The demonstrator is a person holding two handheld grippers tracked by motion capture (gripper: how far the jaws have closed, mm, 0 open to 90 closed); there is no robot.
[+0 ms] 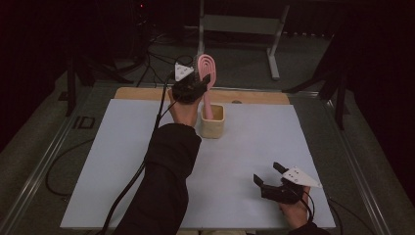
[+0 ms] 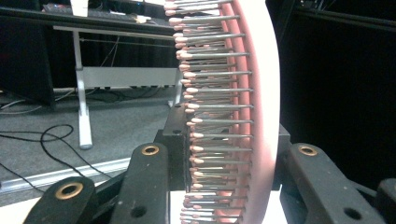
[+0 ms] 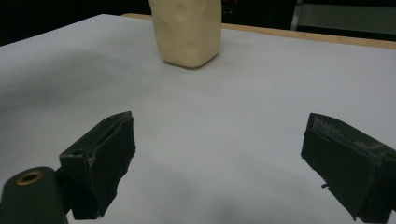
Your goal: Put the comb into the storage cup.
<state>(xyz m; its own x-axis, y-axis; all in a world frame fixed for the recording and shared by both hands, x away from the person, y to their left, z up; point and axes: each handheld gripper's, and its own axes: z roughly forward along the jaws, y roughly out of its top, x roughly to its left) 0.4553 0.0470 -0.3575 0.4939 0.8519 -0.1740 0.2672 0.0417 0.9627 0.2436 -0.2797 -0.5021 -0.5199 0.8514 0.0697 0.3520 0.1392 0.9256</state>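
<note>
High view: the left hand-held gripper (image 1: 198, 81) is raised over the far part of the white counter (image 1: 107, 161), its 2 jaws clamped on the head of a pink hairbrush (image 1: 207, 73). The brush stands upright with its handle down inside a cream cup (image 1: 213, 125). In the left gripper view the bristles (image 2: 215, 121) sit between the jaws. The right hand-held gripper (image 1: 268, 175) rests near the counter's front right edge, jaws apart, holding nothing.
</note>
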